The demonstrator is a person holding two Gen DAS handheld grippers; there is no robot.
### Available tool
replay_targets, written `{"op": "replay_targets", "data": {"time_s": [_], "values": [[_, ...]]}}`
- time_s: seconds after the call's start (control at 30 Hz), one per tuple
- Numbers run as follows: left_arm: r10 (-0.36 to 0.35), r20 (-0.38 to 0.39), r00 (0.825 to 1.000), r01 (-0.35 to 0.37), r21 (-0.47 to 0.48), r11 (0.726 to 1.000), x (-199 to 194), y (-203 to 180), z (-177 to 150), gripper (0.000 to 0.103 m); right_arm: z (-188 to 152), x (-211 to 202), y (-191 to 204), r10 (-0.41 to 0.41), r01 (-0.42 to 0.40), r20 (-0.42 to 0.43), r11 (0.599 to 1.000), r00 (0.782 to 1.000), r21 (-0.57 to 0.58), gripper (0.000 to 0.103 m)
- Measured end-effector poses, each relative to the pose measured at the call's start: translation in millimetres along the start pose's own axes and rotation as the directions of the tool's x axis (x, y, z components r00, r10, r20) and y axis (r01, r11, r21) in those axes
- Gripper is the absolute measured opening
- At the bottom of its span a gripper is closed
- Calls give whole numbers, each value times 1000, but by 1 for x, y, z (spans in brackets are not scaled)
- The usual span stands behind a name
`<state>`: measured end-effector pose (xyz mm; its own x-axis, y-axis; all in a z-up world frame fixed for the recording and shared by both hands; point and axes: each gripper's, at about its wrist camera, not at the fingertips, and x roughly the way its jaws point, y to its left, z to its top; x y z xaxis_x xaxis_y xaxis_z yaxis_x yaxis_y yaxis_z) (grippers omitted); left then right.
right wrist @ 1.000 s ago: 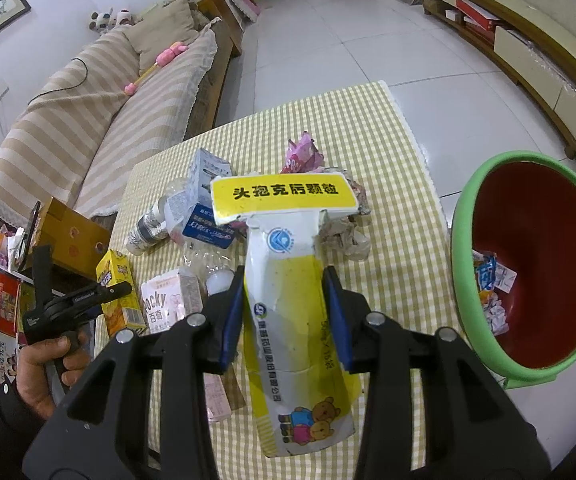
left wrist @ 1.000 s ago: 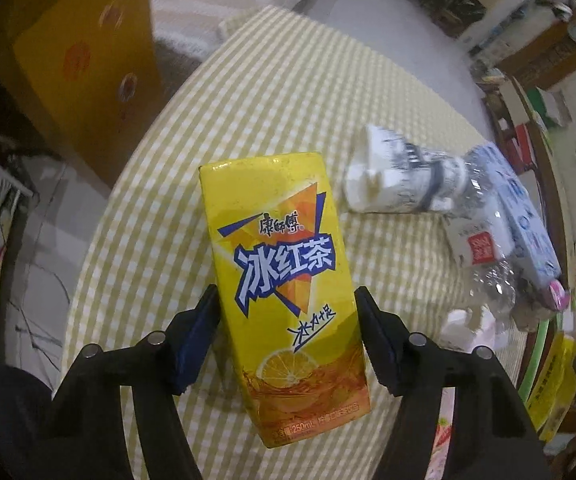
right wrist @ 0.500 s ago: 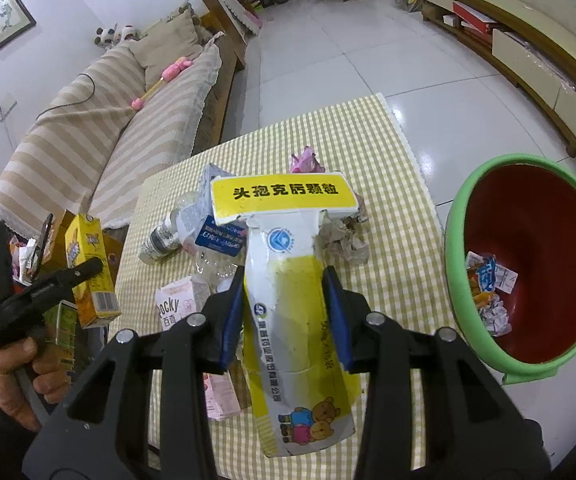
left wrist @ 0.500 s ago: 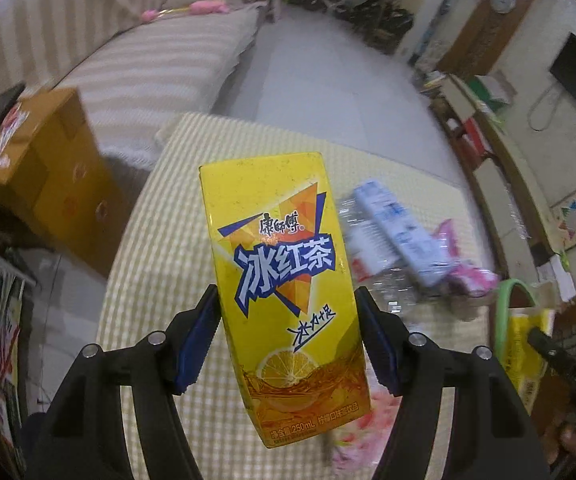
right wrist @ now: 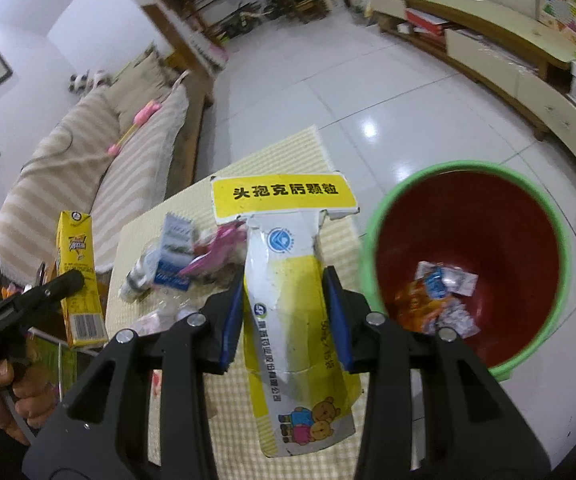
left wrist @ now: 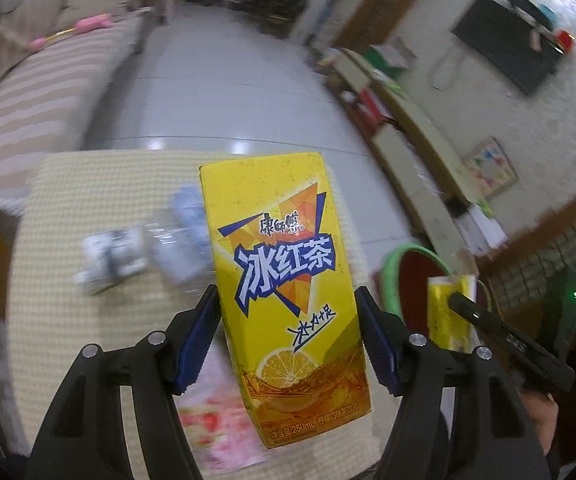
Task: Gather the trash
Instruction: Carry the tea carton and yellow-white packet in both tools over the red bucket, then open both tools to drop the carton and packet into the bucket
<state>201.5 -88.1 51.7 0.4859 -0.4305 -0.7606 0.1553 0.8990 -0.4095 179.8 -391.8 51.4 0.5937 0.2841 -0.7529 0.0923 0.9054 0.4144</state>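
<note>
My left gripper (left wrist: 288, 312) is shut on a yellow iced-tea carton (left wrist: 284, 280), held upright above the checked tablecloth (left wrist: 88, 200). The same carton (right wrist: 78, 276) appears at the left of the right wrist view, in the gripper held by a hand (right wrist: 12, 396). My right gripper (right wrist: 284, 292) is shut on a flattened yellow-and-white medicine box (right wrist: 288, 280), which hangs beside the green-rimmed red bin (right wrist: 467, 256). In the left wrist view the bin (left wrist: 411, 276) lies to the right, with the medicine box (left wrist: 447, 312) over it.
A plastic bottle (right wrist: 144, 272), a blue-and-white box (right wrist: 174, 252) and a pink wrapper (right wrist: 216, 248) lie on the table. Several wrappers (right wrist: 439, 300) sit in the bin's bottom. A striped sofa (right wrist: 88, 168) stands behind the table, a low cabinet (right wrist: 507, 72) across the tiled floor.
The left gripper rose with the carton and swung right, bringing the bin into its view. The right gripper moved with the medicine box toward the bin, which now looks larger and closer.
</note>
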Motion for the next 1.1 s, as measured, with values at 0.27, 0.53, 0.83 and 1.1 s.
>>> {"op": "replay_targets", "data": {"time_s": [0.27, 0.53, 0.83, 1.1], "values": [[-120, -85, 989, 132, 149, 980, 42, -89, 6, 64, 14, -27, -61, -55, 49, 63, 994, 996, 97, 37], [-193, -171, 966, 233, 252, 939, 86, -169, 1, 64, 20, -37, -108, -78, 61, 88, 982, 993, 180, 37], [-213, -225, 951, 277, 306, 911, 128, -218, -9, 65, 26, -32, -140, -86, 65, 85, 972, 993, 224, 37], [-177, -248, 952, 248, 296, 922, 150, -220, -13, 91, 23, -24, -155, -98, 79, 66, 968, 993, 239, 44]]}}
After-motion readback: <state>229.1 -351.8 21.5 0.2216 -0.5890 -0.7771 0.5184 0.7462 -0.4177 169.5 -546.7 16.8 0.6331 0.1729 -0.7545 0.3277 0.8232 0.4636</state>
